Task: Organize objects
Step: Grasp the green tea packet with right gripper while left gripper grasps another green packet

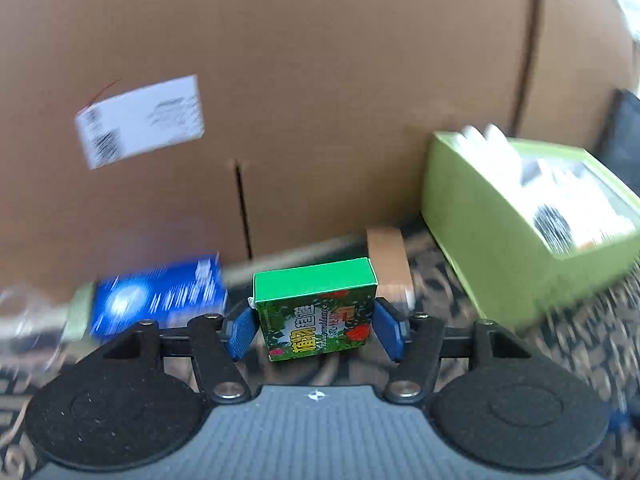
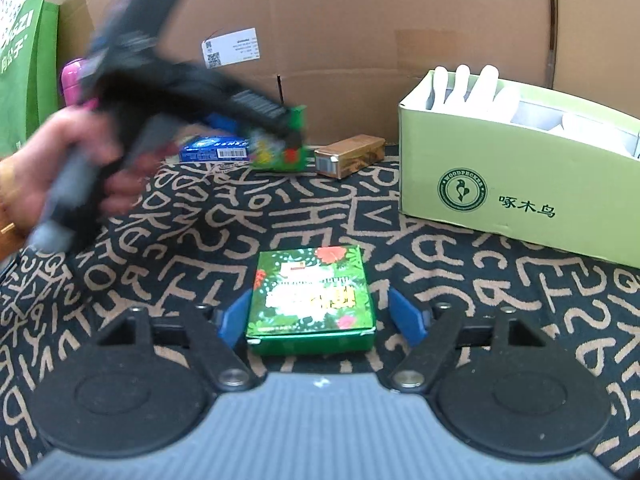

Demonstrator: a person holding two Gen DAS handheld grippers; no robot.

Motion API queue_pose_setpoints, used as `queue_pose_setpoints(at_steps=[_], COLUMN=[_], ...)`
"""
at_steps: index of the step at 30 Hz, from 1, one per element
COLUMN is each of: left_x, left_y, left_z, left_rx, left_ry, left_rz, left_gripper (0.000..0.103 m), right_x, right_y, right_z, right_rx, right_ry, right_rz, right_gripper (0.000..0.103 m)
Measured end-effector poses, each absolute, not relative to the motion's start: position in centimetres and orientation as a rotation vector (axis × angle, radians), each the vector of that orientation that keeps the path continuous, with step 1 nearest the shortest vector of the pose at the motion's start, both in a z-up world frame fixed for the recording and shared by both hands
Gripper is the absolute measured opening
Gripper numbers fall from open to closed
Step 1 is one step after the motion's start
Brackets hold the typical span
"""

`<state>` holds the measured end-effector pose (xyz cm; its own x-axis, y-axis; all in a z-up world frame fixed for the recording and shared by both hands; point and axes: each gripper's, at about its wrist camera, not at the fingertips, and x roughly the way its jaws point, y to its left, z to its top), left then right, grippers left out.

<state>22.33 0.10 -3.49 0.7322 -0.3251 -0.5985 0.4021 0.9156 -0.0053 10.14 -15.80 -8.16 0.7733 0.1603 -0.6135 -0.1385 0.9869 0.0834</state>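
Cardboard wall (image 2: 360, 20) behind a black patterned worktop (image 2: 200, 232). Left claw (image 1: 314, 330) seems clamped on an upright green box (image 1: 316, 312) (view blurred), between blue box (image 2: 214, 150) and brown box (image 2: 350, 156). Right claw (image 2: 320, 316) stands wide around a flat green box (image 2: 310, 300), pads apart from it. Pale-green carton (image 2: 520, 184) far right.

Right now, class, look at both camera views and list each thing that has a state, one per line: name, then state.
Left gripper: pads against the sides of an upright green box.
Right gripper: open, its pads clear of the flat green box lying between them.
Light green carton: open at the top, white items inside.
Blue box: lying flat on the patterned cloth.
Gold box: lying on its side.
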Motion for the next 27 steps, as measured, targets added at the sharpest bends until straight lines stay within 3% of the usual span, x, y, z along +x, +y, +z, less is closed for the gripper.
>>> queue_pose_setpoints(at_steps=[4,7,16,22,25,27], left_x=[18.1,16.8,17.3,18.1,18.2,18.3], left_y=[1.4,1.7,0.6,0.2,0.1,0.0], left_z=[-4.4,-4.9,-5.1,-5.8,-6.0,-6.2], left_rx=[0.119,0.129,0.124,0.13,0.142,0.149], left_ry=[0.647,0.67,0.697,0.736,0.739,0.745], left_rz=[-0.428,-0.428,-0.408,-0.393,-0.366,-0.352], left_gripper=[0.068,0.088,0.09,0.083,0.083,0.083], right_x=[10.0,9.7,9.5,10.7,11.5,12.0], right_y=[-15.6,-15.5,-15.2,-14.6,-14.3,-14.2], right_z=[-8.2,-8.2,-8.2,-7.9,-7.9,-8.1], right_rx=[0.025,0.016,-0.004,-0.044,-0.063,-0.07], right_ry=[0.67,0.672,0.68,0.675,0.683,0.692], right_rz=[0.161,0.155,0.146,0.161,0.163,0.173], right_gripper=[0.081,0.085,0.089,0.088,0.086,0.079])
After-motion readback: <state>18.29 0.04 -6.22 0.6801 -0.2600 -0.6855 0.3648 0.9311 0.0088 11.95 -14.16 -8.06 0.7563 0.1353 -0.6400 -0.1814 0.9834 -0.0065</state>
